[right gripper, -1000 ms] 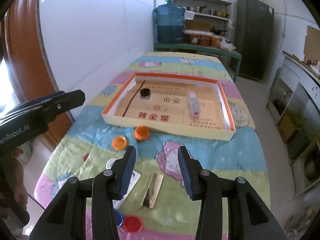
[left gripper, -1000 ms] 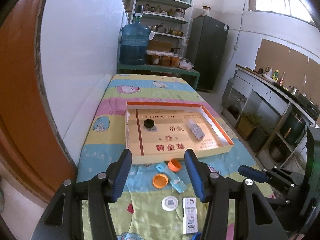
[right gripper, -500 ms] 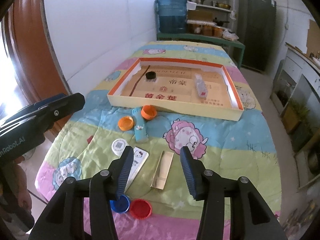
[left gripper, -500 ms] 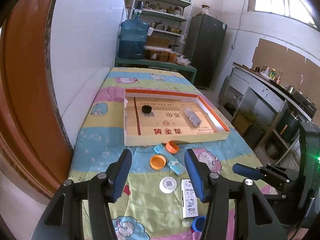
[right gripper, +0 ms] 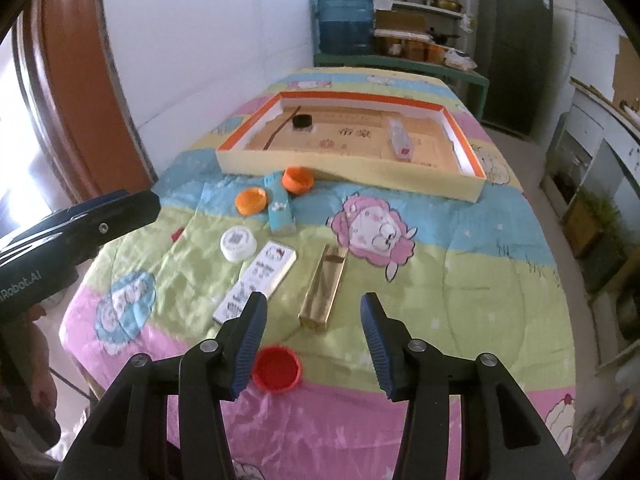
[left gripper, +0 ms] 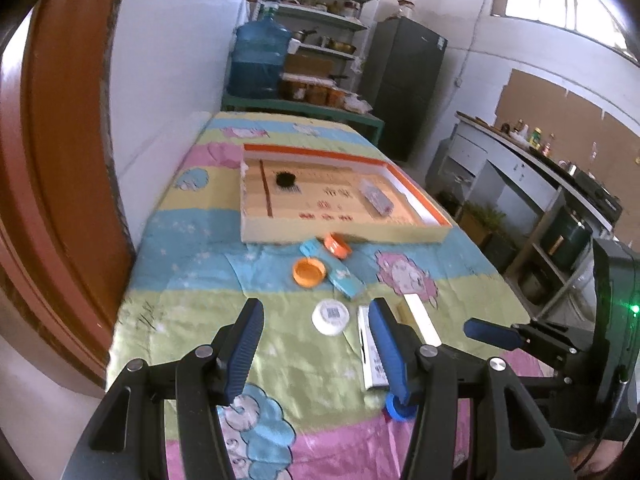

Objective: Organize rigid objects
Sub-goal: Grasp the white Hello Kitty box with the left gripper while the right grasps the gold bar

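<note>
A shallow orange-rimmed box tray point(right gripper: 466, 162) point(left gripper: 434, 220) lies mid-table, holding a black cap point(right gripper: 301, 121) and a small wrapped pack point(right gripper: 400, 140). In front of it lie two orange caps point(right gripper: 251, 200) point(right gripper: 297, 179), a blue box point(right gripper: 280, 208), a white cap point(right gripper: 238, 243), a white printed box point(right gripper: 260, 278), a gold box point(right gripper: 325, 286) and a red cap point(right gripper: 277, 368). A blue cap point(left gripper: 394, 406) peeks beside my left finger. My left gripper point(left gripper: 316, 346) is open and empty near the white cap. My right gripper point(right gripper: 312, 344) is open and empty above the gold box's near end.
The table has a patterned cloth point(right gripper: 460, 280) and stands against a white wall point(right gripper: 200, 40). A brown door frame point(left gripper: 60, 160) is at the left. A water jug point(right gripper: 344, 18), shelves and a dark fridge point(left gripper: 404, 88) stand at the far end.
Both grippers have pulled back toward the near end of the table, so more of the loose items and the cloth's near edge show. Both stay open and empty.
</note>
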`<state>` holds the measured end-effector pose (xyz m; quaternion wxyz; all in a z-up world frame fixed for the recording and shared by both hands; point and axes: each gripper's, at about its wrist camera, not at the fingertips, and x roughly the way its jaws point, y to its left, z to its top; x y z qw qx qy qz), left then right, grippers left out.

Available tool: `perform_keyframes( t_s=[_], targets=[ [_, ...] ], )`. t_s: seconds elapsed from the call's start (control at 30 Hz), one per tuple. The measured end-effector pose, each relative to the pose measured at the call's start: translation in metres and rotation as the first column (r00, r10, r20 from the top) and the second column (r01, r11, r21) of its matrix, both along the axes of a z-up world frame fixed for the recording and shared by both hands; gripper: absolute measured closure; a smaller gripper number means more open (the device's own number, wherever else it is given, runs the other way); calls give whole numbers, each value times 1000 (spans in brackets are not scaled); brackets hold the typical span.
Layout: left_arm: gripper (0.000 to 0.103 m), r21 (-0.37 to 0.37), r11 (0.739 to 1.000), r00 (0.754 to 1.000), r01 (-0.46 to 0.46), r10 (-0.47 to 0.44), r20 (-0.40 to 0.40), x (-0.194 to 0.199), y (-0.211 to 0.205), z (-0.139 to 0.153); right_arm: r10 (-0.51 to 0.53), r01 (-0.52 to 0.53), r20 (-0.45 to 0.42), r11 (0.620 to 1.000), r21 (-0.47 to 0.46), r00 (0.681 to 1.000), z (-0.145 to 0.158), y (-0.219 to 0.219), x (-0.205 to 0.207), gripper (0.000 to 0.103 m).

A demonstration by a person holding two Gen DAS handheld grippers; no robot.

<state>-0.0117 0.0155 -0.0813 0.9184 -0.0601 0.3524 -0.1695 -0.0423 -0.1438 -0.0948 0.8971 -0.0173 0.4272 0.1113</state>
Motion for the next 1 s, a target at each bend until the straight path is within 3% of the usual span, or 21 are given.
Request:
perform_keyframes(
  t_s=[0.3,0.47,0.63,0.77,0.87,1.0],
  targets=[
    [48,-4,997,995,75,-75,-69,4,-22,-19,-47,47,-16,999,-6,999,-15,-7,5,53],
    [48,29,992,987,126,-122,-102,12,-45,-28,-118,123,-63,990,73,991,-19,-26,20,53],
    [63,75,984,976,164,-150,-158,24,-65,-44,-162,168,-60,979,117,985,-15,-38,27,53],
    [64,90,980,969,178,-159,-189,28,-71,-54,-160,166,-54,977,133,986,-12,-40,31,53],
    [65,104,977,971,184,-164,-174,27,-72,-54,-145,150,-50,979,134,988,-11,-36,34,53],
    [76,104,979,974,176,-158,-163,27,-67,-55,-121,127,-56,985,121,991,-13,-27,39,53]
  ],
)
